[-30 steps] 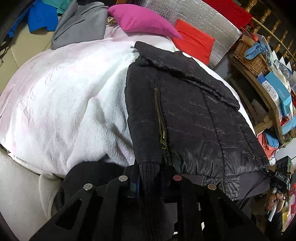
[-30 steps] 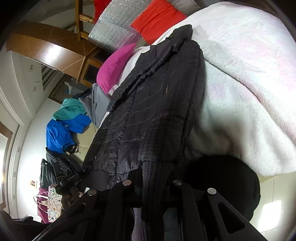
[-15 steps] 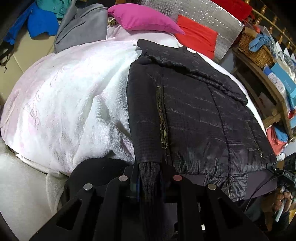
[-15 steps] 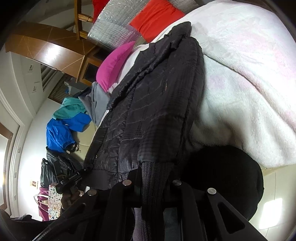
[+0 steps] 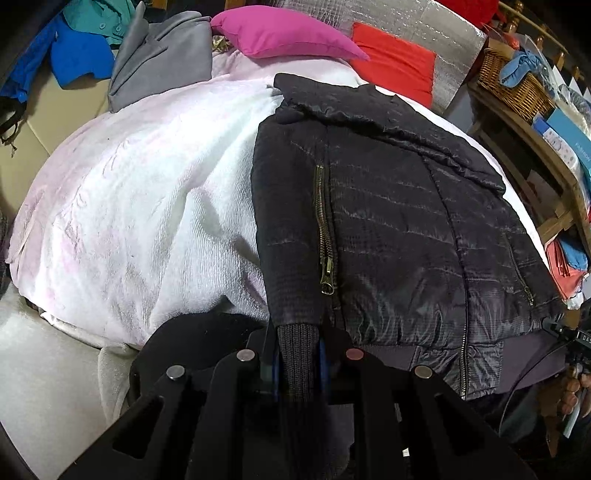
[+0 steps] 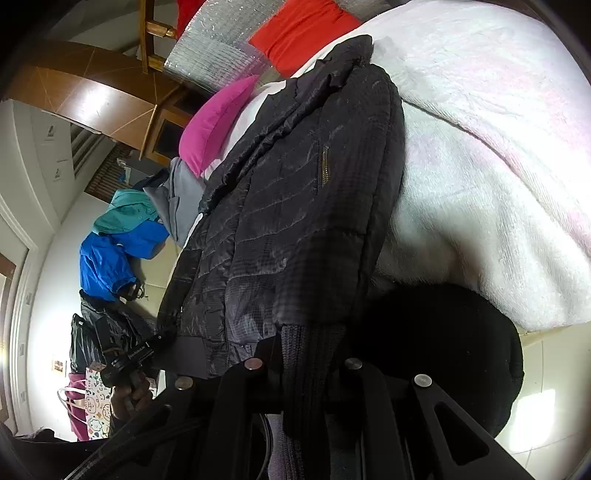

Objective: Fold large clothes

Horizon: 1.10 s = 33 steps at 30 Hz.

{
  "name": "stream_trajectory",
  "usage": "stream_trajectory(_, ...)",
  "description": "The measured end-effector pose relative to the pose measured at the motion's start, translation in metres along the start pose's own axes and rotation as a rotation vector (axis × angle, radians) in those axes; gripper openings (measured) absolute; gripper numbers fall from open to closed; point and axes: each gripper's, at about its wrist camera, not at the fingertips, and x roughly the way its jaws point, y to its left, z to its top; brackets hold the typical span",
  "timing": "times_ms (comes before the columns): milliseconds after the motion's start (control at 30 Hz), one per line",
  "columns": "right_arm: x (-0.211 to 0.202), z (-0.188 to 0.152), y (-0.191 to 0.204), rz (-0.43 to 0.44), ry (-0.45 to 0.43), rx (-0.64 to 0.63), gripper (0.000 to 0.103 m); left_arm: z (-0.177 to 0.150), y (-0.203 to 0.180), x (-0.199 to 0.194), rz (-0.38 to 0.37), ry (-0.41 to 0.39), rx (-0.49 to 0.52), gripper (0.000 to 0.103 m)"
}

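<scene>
A black quilted jacket (image 5: 399,229) lies flat on a white fluffy blanket (image 5: 140,206), collar at the far end, both sleeves laid over its front. My left gripper (image 5: 297,354) is shut on the ribbed cuff (image 5: 297,343) of the left sleeve at the jacket's near hem. In the right wrist view the jacket (image 6: 295,206) fills the middle, and my right gripper (image 6: 306,365) is shut on the other ribbed cuff (image 6: 310,354). The right gripper also shows at the left wrist view's right edge (image 5: 572,332).
A pink pillow (image 5: 284,35), a red cushion (image 5: 391,66) and a grey garment (image 5: 162,62) lie at the bed's far end. Blue and teal clothes (image 5: 74,48) lie far left. A wooden shelf with a wicker basket (image 5: 513,85) stands at the right.
Both grippers have drawn back slightly with the cuffs held, so the jacket sits a little farther away and straighter on the blanket.
</scene>
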Motion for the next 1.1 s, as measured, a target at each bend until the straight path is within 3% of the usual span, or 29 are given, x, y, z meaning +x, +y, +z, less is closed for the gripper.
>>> stream_trajectory(1100,0.0027,-0.0019,-0.0074,0.014,-0.002,0.009,0.013,-0.0005,-0.0042,-0.0018,0.036,-0.002,0.038,0.017)
